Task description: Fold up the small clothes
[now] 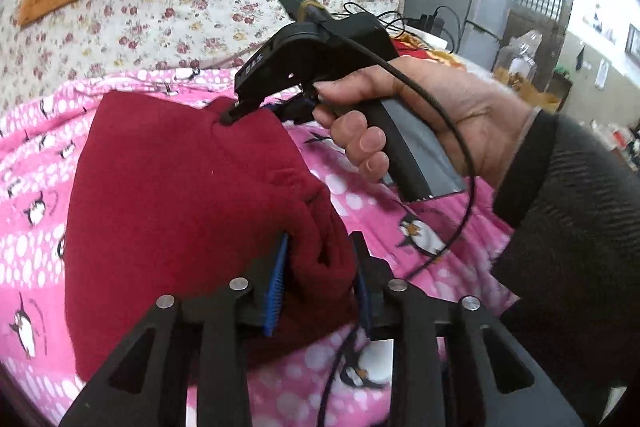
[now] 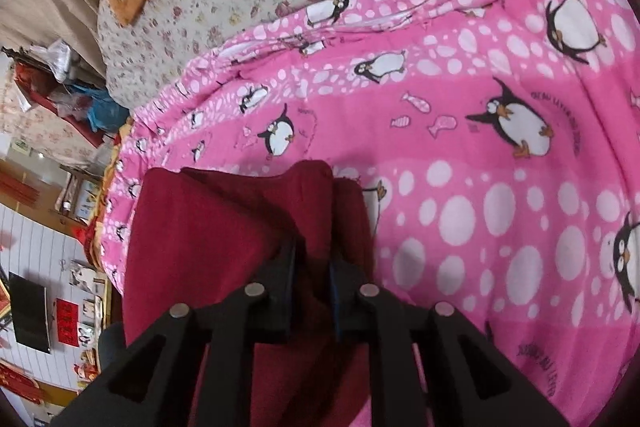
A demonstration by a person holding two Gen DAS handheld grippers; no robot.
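Left wrist: red garment [image 1: 180, 211] pinched in left gripper [image 1: 320, 287].

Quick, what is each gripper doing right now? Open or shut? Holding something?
Left gripper: shut on the red cloth.
Right gripper: shut on the same red cloth, at another edge.

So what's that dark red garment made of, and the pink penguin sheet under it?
The dark red garment looks like fleece or a soft knit: a matte, fuzzy nap and thick, rounded folds where the fingers pinch it. The pink penguin sheet looks like thin printed cotton or polyester: smooth, flat-lying, with fine wrinkles. The exact fibre cannot be told.
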